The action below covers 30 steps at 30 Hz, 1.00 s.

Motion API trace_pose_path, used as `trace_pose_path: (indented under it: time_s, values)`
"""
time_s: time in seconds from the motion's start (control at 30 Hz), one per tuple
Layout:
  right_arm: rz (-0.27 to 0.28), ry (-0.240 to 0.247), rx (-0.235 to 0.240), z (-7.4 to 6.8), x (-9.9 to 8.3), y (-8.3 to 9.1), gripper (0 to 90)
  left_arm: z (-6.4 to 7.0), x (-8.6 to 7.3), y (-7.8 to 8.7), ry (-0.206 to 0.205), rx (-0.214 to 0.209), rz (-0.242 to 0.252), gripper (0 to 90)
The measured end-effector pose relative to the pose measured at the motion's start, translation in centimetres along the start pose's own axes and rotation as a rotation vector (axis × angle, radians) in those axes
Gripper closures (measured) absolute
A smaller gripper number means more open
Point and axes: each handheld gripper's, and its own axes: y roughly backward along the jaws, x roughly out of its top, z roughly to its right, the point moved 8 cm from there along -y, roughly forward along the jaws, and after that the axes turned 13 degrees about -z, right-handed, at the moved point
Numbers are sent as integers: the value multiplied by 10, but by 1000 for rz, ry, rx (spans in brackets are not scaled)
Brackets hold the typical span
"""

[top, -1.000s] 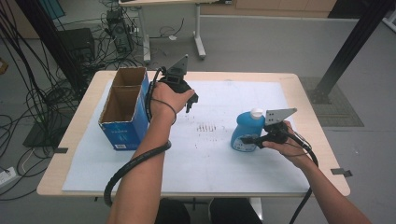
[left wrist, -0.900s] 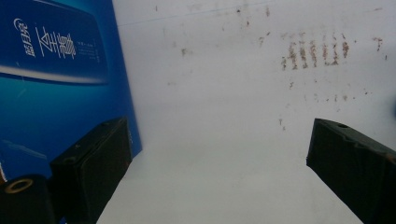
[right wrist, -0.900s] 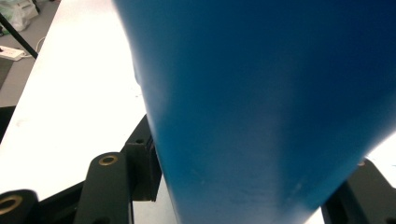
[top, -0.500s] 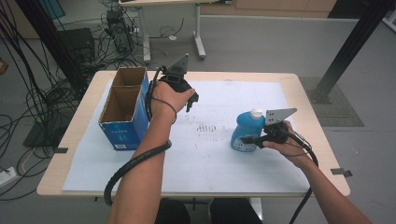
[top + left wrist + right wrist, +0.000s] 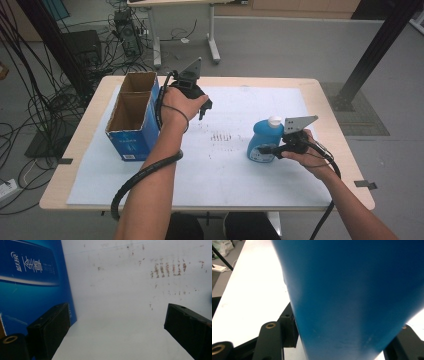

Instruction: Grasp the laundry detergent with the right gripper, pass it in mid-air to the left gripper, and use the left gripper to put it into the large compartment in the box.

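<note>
Blue bottle [image 5: 262, 141] with a white cap — upright on the white sheet [image 5: 230, 170] at the right side of the bench, well apart from the open blue carton [image 5: 134, 120]; smooth blue wall [image 5: 352, 290] clamped between the right gripper [image 5: 272, 149] jaws.

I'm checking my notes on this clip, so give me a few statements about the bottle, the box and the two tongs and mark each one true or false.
1. The right tongs are closed on the blue bottle. True.
2. The blue bottle lies on its side. False: it stands upright on the white sheet, white cap on top.
3. The left tongs are open and hold nothing. True.
4. The blue cardboard box is sealed shut. False: its top is open and shows two compartments.
5. The box sits on the person's right side of the table. False: it is on the left side, next to the left hand.
</note>
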Motion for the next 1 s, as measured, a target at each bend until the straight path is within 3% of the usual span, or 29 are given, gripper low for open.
trace_pose_path:
  time_s: [1.0]
  values:
    - [-6, -1, 4, 0, 0, 0, 417, 0, 0, 4, -1, -2, 10, 71]
